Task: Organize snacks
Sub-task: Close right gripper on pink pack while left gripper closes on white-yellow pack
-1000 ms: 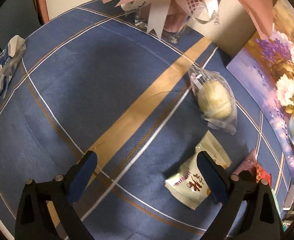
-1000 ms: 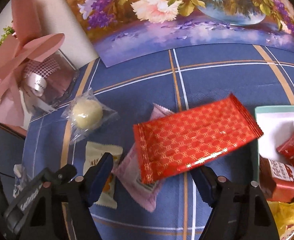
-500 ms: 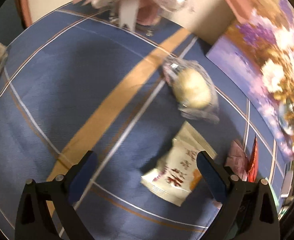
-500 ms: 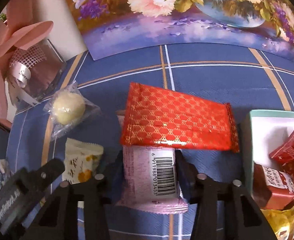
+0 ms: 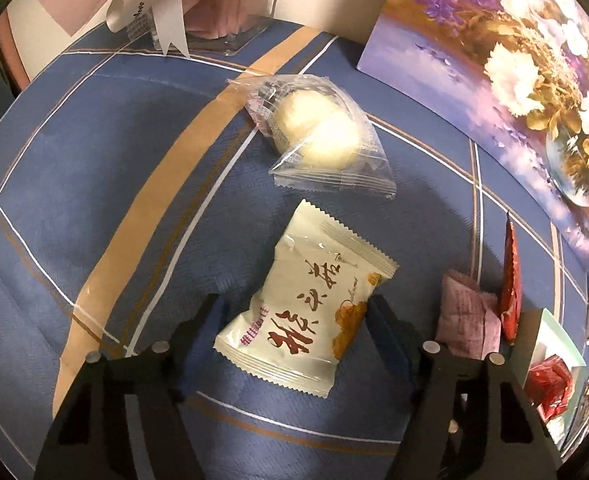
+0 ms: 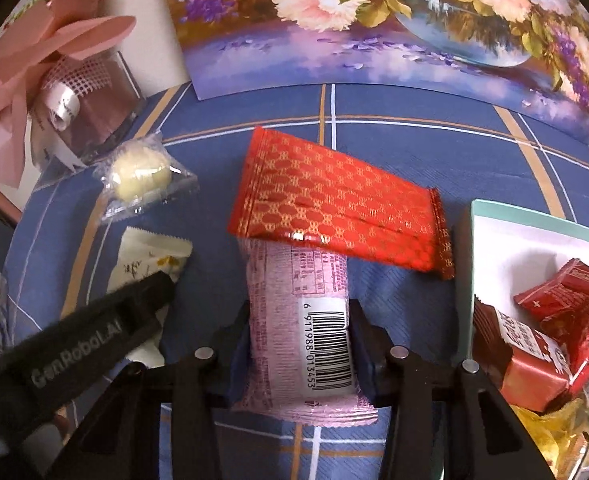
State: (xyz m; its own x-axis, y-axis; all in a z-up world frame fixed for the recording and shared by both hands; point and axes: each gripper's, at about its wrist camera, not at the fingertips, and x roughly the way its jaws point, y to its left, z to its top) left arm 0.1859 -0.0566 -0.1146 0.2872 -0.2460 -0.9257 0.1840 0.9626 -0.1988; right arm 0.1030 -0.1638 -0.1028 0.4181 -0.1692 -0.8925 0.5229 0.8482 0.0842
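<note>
My right gripper [image 6: 300, 328] is shut on a pink snack packet [image 6: 298, 320] with a barcode, its far end under a red patterned packet [image 6: 334, 204]. My left gripper [image 5: 294, 324] stands around a cream snack packet [image 5: 306, 300] with red writing, jaws close on both sides; contact is unclear. A clear-wrapped round pastry [image 5: 318, 136] lies beyond it and also shows in the right wrist view [image 6: 140, 176]. The pink packet [image 5: 468, 316] and the red packet [image 5: 510, 280] show at the right of the left wrist view.
A white box with a teal rim [image 6: 534, 224] at the right holds red and brown snacks [image 6: 542, 332]. A flower painting [image 6: 374, 28] leans at the back. A pink ribboned gift box [image 6: 74, 92] stands back left. Blue plaid cloth [image 5: 94, 160] covers the table.
My right gripper closed on the pink packet and the red packet shifted on top of it. My left gripper moved right to the cream packet and narrowed around it.
</note>
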